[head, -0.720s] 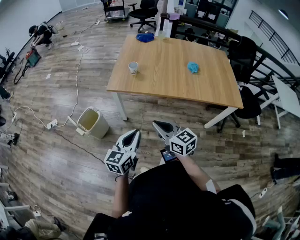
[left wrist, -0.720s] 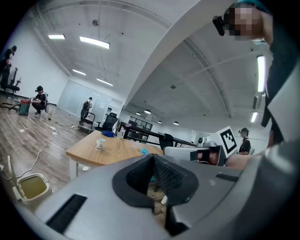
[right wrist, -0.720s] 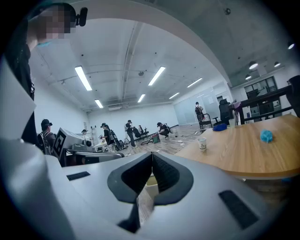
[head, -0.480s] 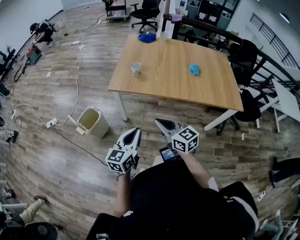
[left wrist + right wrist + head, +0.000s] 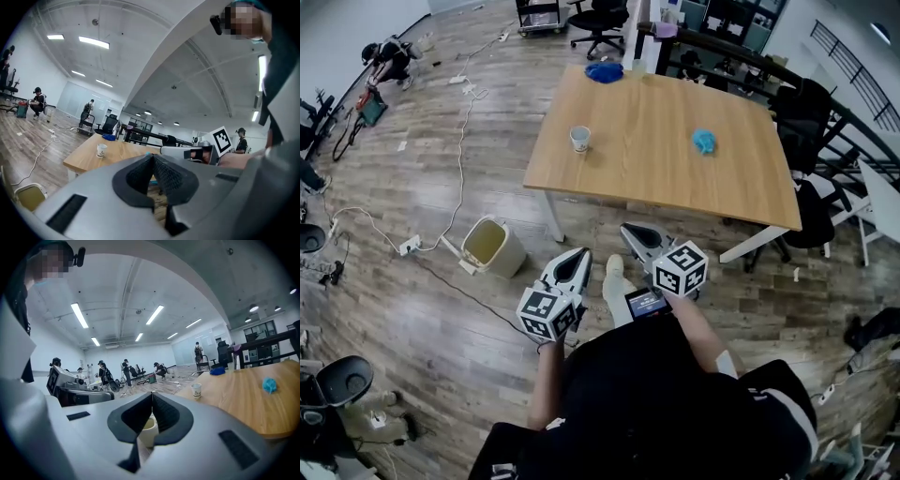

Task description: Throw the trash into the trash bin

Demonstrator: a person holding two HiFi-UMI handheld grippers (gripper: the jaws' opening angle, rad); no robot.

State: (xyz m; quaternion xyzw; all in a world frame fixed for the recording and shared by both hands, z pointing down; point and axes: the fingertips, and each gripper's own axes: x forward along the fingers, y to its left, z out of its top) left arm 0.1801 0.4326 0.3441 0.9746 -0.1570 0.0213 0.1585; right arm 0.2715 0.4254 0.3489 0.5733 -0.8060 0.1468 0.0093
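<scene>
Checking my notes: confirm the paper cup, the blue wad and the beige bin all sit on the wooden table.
Wrong on the bin: the head view shows it on the floor, left of the table. The paper cup and blue wad do sit there.

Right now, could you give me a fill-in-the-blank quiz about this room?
The paper cup stands on the wooden ____.
The trash bin sits on the ____.
The crumpled wad right of the cup is ____.
The left gripper and right gripper both have their jaws ____.
Missing words: table, floor, blue, shut.
</scene>
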